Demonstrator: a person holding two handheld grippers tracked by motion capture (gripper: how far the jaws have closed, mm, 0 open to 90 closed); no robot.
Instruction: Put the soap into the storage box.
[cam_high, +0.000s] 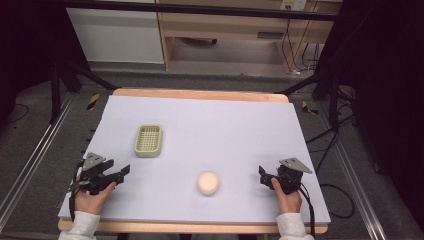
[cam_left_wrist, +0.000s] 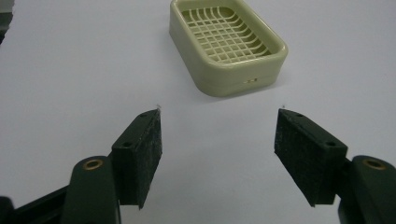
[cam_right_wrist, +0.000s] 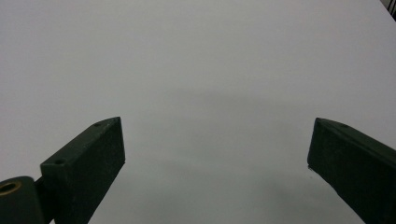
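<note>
The round soap bar (cam_high: 208, 183) near the table's front edge is lain nearer the right gripper (cam_high: 263, 175), jaws spread, than the left gripper (cam_high: 121, 172), also spread.

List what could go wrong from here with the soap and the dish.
1. The round soap has a smooth, curved shape, so it may slip out of a pinch or skid across the sheet.
2. The soap dish stands loose on the table; a nudge from the open left tool could push it away.
3. The open right tool points at bare table in its own view, so it must turn before reaching the soap.
</note>
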